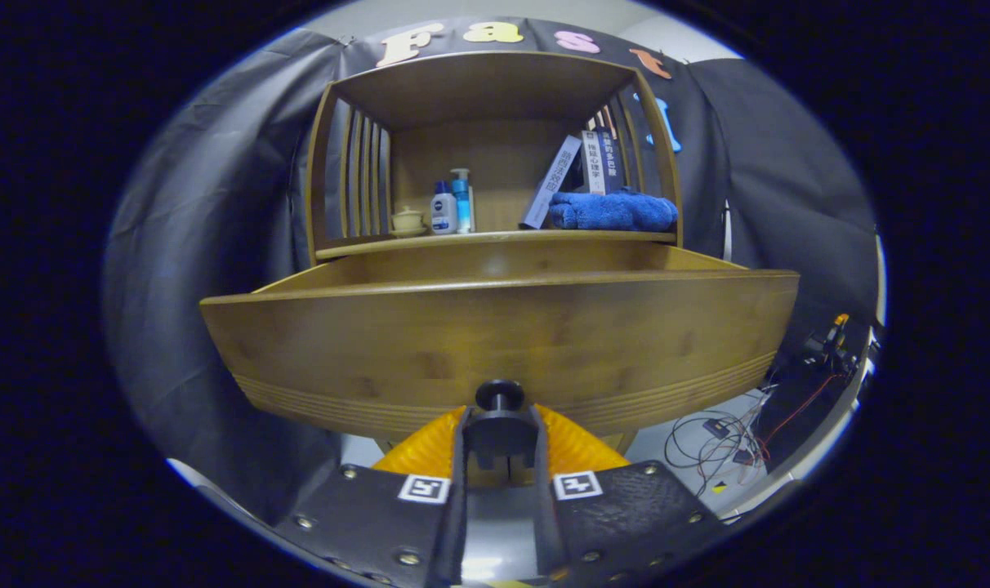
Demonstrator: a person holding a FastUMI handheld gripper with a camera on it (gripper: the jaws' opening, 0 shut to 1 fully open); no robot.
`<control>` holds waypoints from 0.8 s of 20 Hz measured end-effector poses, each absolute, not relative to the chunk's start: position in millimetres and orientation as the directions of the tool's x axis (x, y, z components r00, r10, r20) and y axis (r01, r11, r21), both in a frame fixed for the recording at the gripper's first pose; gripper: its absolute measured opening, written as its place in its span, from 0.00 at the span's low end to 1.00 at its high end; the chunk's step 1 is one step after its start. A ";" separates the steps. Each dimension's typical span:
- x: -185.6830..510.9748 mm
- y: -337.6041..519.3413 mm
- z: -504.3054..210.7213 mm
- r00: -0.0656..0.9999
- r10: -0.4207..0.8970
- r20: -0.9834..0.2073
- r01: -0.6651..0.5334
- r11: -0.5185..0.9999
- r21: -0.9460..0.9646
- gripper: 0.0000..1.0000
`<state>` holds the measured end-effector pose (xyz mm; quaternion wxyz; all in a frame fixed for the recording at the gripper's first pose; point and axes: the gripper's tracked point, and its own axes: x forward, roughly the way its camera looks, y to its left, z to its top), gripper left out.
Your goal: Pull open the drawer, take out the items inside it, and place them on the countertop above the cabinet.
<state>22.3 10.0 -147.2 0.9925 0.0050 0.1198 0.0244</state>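
At the cabinet front | gripper (pixel 499 437) is clamping both fingers on the knob (pixel 499 395) | drawer (pixel 495 335) is standing pulled open

The drawer (pixel 495 343) stands pulled out, but its front panel hides the inside, so whatever lies in it cannot be seen. The knob (pixel 499 394) sits between the gripper (pixel 500 445) fingers; its stem and the contact points are covered by the fingers, so whether both press on it cannot be told. On the countertop (pixel 495 237), the books (pixel 581 175) are partly hidden behind the blue towel (pixel 613 210). The cup (pixel 408 220) and bottles (pixel 452 204) are too small to make out. The cables (pixel 728 437) on the floor blur into a tangle.
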 end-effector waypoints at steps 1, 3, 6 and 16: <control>26.3 9.0 -145.6 0.971 0.048 -0.235 -0.046 0.999 0.017 0.34; 27.8 9.2 -140.9 0.974 0.044 -0.222 -0.034 0.998 0.049 0.38; 21.8 3.5 -132.0 0.974 0.019 -0.224 0.000 0.996 0.086 0.82; -0.1 26.1 -25.2 0.971 0.037 -0.235 -0.039 0.999 -0.001 0.99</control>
